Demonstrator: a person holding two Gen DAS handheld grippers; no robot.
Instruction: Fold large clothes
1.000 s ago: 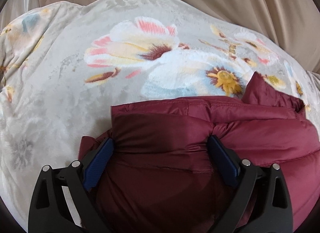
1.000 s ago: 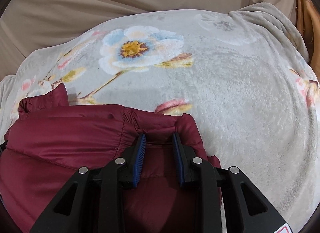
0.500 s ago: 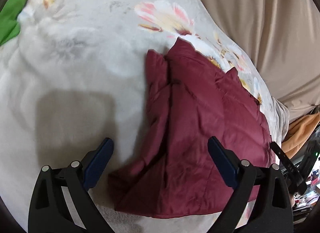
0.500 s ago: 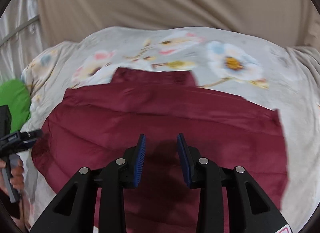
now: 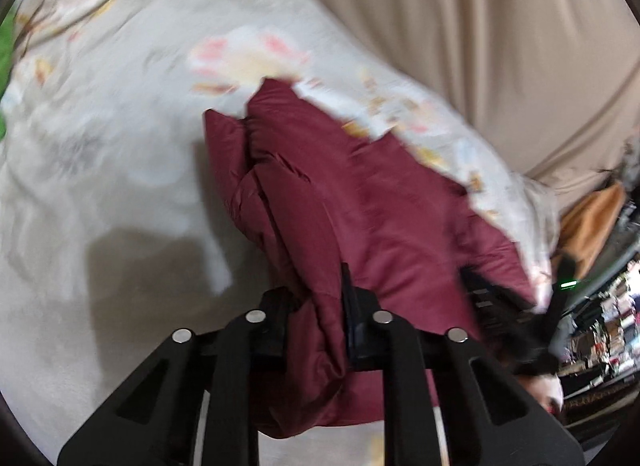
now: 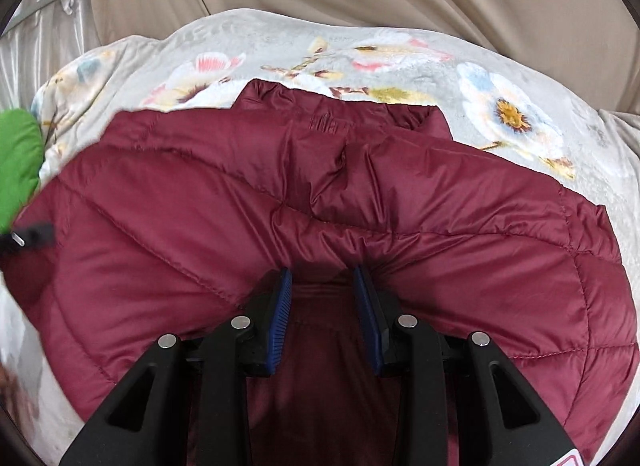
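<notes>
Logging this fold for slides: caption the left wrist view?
Left gripper, jaws just closing, pinches a bunched edge of the maroon puffer jacket on a floral blanket.

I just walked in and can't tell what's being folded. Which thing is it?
Find the pale floral blanket covering the bed. On it lies a dark red quilted puffer jacket, collar at the far end. It is the only shiny, stitched red piece; the green item beside it is plain.
</notes>
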